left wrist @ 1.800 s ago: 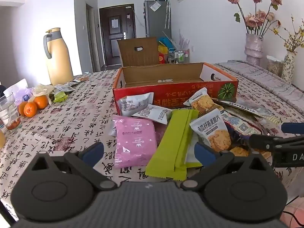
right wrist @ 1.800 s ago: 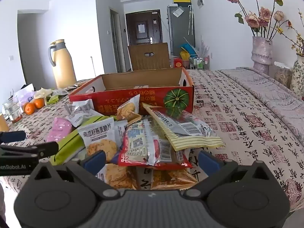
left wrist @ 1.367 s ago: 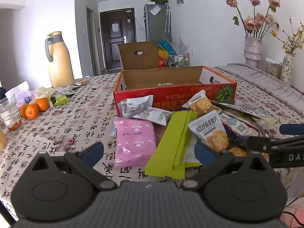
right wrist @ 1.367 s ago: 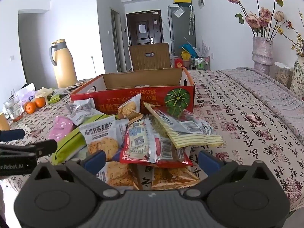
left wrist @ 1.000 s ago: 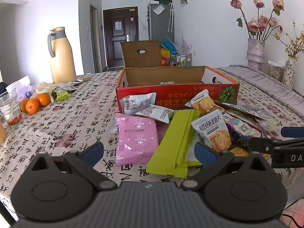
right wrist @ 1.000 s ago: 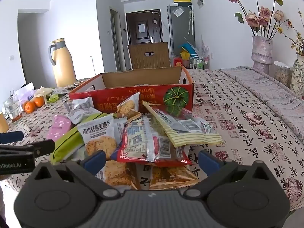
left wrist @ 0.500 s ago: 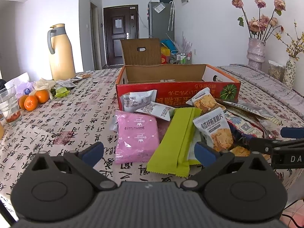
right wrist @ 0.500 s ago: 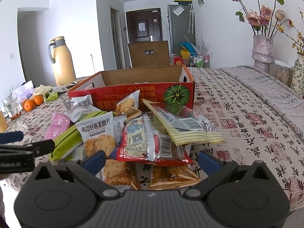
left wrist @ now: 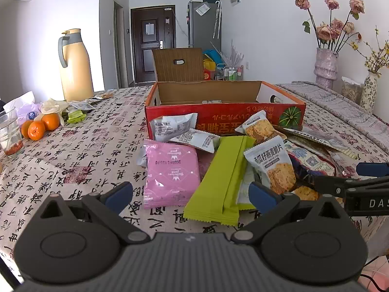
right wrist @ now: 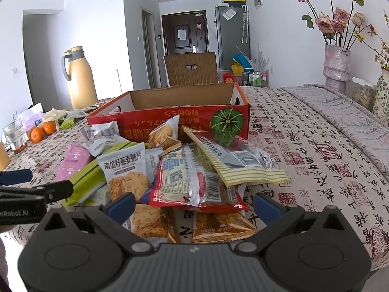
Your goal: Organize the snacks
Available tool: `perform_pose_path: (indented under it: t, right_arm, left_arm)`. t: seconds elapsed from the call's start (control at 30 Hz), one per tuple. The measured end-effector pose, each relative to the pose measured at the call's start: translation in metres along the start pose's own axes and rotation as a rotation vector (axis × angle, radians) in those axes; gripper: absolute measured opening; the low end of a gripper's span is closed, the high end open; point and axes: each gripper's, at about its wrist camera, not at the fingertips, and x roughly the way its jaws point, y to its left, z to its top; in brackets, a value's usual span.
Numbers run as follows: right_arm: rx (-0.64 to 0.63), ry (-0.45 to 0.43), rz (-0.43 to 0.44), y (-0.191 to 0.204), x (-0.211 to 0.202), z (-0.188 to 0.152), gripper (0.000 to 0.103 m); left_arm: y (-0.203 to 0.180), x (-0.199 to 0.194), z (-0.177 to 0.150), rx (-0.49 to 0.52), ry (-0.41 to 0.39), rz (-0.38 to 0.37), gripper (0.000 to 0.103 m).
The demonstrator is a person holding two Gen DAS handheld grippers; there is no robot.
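Facing the snack pile (left wrist: 218,165), both claws wide (orange packet (right wrist: 223,226) right-view only)

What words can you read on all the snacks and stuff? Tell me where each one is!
"南瓜籽燕麦脆片": on the white cookie packet.
"nRobot.AI": on the left tool, cut off by the picture's edge.
"DAS": on the right tool, cut off too.
Red box: big yellow characters, upside down; I can't read them surely.
Pink packet: small print, upside down and blurred.
Barcoded packets: print too small.
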Motion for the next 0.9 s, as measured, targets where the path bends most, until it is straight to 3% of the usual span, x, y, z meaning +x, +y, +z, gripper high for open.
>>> perform_pose_path:
  t: [0.9]
  right_arm:
    - [0.0, -0.002, 0.001, -0.0004, -0.0009, -0.0007, 0.103]
  left_arm:
    - [-0.0002, -0.0015, -0.002, -0.004, -0.001, -0.001, 0.103]
